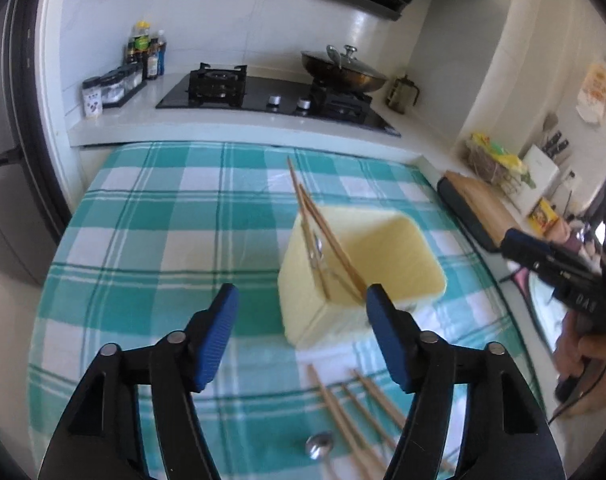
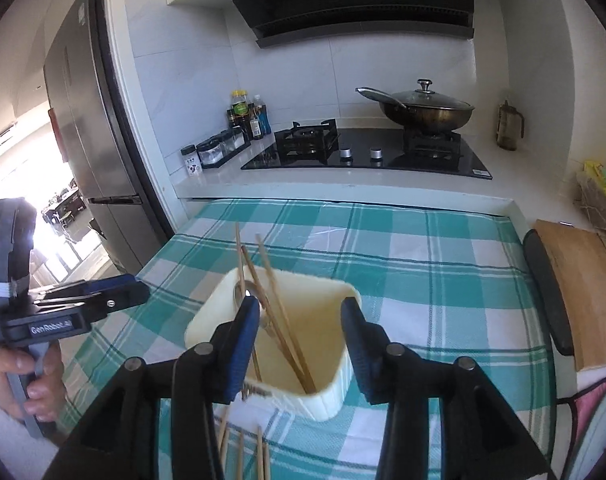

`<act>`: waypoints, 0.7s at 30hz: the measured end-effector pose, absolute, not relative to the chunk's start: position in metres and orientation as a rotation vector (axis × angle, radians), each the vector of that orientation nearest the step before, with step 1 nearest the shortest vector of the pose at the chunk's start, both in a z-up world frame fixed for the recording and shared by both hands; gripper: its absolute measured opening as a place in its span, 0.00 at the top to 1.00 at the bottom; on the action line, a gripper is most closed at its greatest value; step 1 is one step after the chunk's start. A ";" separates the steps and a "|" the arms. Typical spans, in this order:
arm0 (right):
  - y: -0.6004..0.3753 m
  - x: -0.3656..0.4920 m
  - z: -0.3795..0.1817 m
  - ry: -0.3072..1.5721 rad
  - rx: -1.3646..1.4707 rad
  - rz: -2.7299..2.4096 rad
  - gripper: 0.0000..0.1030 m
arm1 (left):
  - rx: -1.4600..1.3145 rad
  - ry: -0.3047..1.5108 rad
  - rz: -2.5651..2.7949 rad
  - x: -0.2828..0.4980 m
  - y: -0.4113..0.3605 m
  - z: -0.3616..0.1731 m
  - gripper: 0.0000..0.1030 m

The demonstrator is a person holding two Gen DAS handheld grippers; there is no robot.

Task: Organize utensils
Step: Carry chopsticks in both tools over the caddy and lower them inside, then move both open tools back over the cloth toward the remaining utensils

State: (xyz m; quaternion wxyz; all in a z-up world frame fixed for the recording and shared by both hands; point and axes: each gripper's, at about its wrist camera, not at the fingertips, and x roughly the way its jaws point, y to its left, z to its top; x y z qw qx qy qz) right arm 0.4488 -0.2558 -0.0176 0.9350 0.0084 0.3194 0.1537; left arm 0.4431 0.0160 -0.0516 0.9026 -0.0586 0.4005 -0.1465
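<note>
Two grippers are in my hands, both pointing down over the checked cloth (image 1: 151, 216). My left gripper (image 1: 299, 300) is standing wide apart with nothing between its blue pads (image 1: 219, 328); its right pad is sitting just in front of the near corner of the yellow bin (image 1: 383, 256). My right gripper (image 2: 301, 312) is hanging partly open over the bin's (image 2: 335, 388) near rim, empty, with the bin's mouth showing between its fingers (image 2: 243, 344).

Inside the bin three chopsticks (image 2: 271, 304) are leaning against the left wall, tips poking above the rim, and one spoon (image 2: 243, 294) is lying against that same wall beside them. Right behind my right gripper's left pad those sticks are crowding the way in.

On the cloth in front of the bin loose chopsticks (image 1: 355, 412) are lying side by side; I am counting about four in the left view, though blur is making that unsure. One more spoon (image 1: 319, 446) is lying just left of them, bowl towards the bin.

My left hand (image 2: 19, 384) is gripping its handle off the cloth's left edge; my right hand (image 1: 579, 356) is holding its handle to the right.

Beyond the cloth are a hob (image 2: 367, 156), one lidded wok (image 2: 427, 110) and several bottles (image 2: 247, 118). A cutting board (image 2: 579, 296) is lying to the right.
</note>
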 end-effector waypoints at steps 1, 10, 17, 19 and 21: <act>-0.261 0.430 -0.021 0.662 -0.012 0.302 0.56 | -0.092 0.852 -0.298 0.426 0.022 -0.058 0.27; -0.326 0.293 -0.154 0.808 -0.065 0.095 0.50 | -0.099 0.994 -0.192 0.319 0.037 -0.161 0.23; -0.346 0.260 -0.207 0.860 -0.024 -0.015 0.50 | -0.086 0.953 -0.097 0.318 0.019 -0.203 0.23; -0.347 0.260 -0.209 0.857 -0.005 -0.020 0.50 | -0.095 0.952 -0.075 0.322 0.019 -0.211 0.23; -0.346 0.262 -0.214 0.867 -0.001 -0.028 0.49 | -0.089 0.956 -0.050 0.324 0.018 -0.219 0.23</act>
